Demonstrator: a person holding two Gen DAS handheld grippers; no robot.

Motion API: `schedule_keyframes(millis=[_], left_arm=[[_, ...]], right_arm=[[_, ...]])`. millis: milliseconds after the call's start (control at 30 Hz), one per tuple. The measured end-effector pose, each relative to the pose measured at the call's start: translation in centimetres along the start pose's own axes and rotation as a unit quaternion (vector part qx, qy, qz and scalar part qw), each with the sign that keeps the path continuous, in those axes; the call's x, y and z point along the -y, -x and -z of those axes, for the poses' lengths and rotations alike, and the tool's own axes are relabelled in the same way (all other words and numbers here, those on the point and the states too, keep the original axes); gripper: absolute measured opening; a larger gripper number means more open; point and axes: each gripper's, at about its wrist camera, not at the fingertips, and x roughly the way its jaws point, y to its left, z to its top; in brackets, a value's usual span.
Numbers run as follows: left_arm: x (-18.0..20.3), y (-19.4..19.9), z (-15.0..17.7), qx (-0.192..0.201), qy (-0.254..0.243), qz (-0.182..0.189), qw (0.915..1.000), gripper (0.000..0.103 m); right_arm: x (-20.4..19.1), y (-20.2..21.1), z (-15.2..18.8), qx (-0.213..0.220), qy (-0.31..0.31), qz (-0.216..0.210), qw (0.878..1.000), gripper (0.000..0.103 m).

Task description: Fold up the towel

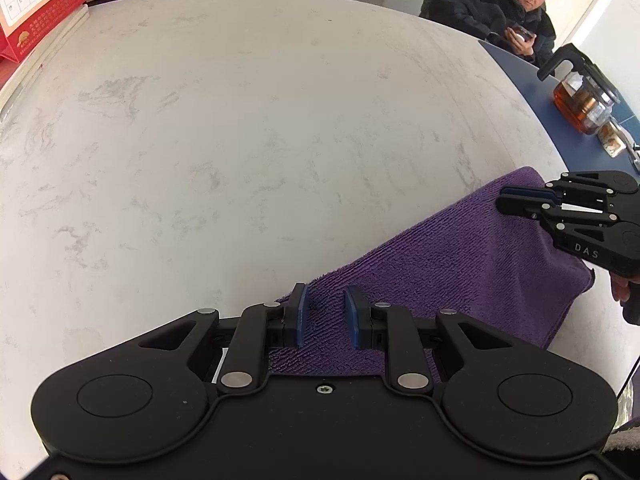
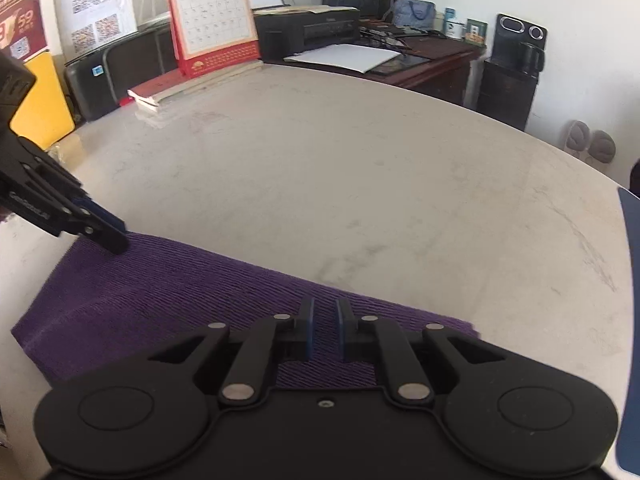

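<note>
A purple towel [image 1: 460, 264] lies flat near the front edge of the pale marble table [image 1: 240, 140]. My left gripper [image 1: 326, 312] is low over the towel's left far corner. Its blue pads stand apart, with fabric showing in the gap. The right wrist view shows that left gripper [image 2: 114, 240] touching the same corner of the towel [image 2: 180, 292]. My right gripper [image 2: 325, 320] is at the towel's right far edge, its pads drawn close on the fabric. Seen from the left wrist, the right gripper [image 1: 502, 198] has its fingers together at the towel's far end.
A red desk calendar [image 2: 216, 20] and a stack of books [image 2: 180, 84] stand at the table's far left. A glass teapot [image 1: 580, 100] sits on a blue surface [image 1: 532, 92] beside the table. A person [image 1: 500, 12] sits beyond it. A printer [image 2: 308, 28] stands behind.
</note>
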Motion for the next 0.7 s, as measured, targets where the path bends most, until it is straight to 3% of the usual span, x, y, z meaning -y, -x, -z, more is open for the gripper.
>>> schedule_keyframes(millis=[133, 200, 300, 533, 700], left_arm=[[0.1, 0.0, 0.0, -0.003, -0.01, -0.002, 0.9999, 0.02], [0.2, 0.1, -0.2, -0.008, -0.013, -0.004, 0.9999, 0.02], [0.9, 0.9, -0.2, -0.012, -0.025, -0.004, 0.9996, 0.02], [3.9, 1.6, 2.7, -0.045, -0.051, 0.027, 0.9973, 0.02], [3.8, 1.4, 4.2, -0.054, -0.041, 0.025, 0.9974, 0.02]], right_arm=[[2.9, 1.2, 0.7, -0.002, -0.027, 0.025, 0.999, 0.006], [3.0, 2.0, 0.8, 0.0, -0.035, 0.038, 0.999, 0.011], [2.0, 3.8, 0.8, 0.019, -0.037, 0.025, 0.999, 0.011], [-8.1, 4.5, 1.6, 0.015, 0.037, -0.082, 0.996, 0.011], [-10.2, 3.8, 3.6, -0.009, 0.053, -0.065, 0.996, 0.011]])
